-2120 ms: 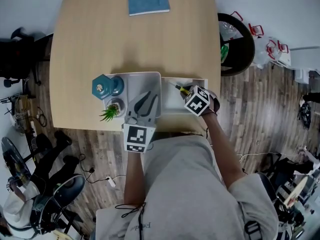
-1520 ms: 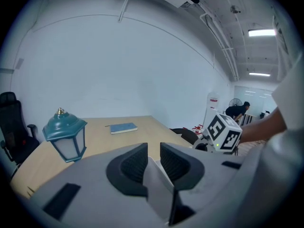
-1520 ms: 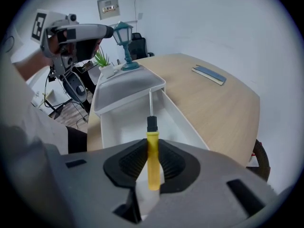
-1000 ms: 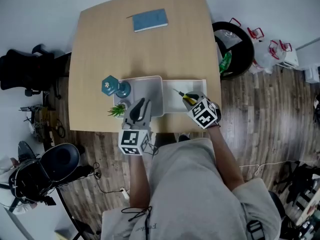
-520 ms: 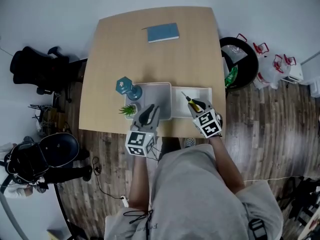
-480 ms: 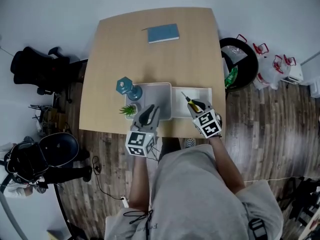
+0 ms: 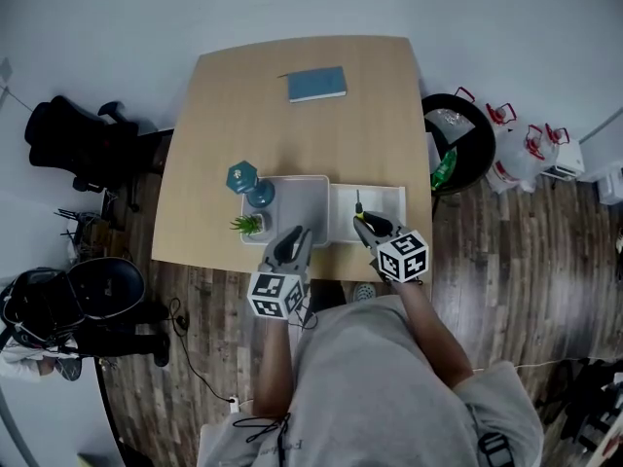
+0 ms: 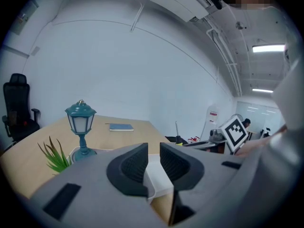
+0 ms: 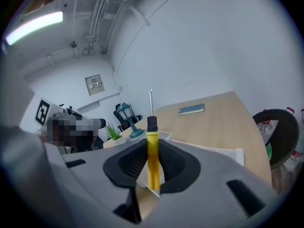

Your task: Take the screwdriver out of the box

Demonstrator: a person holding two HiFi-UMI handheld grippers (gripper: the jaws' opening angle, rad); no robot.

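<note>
My right gripper (image 7: pixel 368 226) is shut on the yellow handle of the screwdriver (image 9: pixel 152 152). It holds the tool above the near end of the white box (image 7: pixel 380 200), with the black collar and metal shaft pointing away and upward. In the head view the screwdriver (image 7: pixel 359 212) shows just ahead of the marker cube. My left gripper (image 7: pixel 291 247) hovers at the table's front edge by the grey tray (image 7: pixel 298 191). Its jaws stand a narrow gap apart with nothing between them (image 8: pixel 153 163).
A teal lantern (image 7: pixel 244 177) and a small green plant (image 7: pixel 246 225) stand at the tray's left side. A blue book (image 7: pixel 316 84) lies at the far end of the table. A black bin (image 7: pixel 456 144) stands off the table's right edge, and office chairs stand to the left.
The right gripper has risen with the screwdriver and rolled, so the shaft now stands more upright above the box. The left gripper has drifted slightly toward the table's front edge.
</note>
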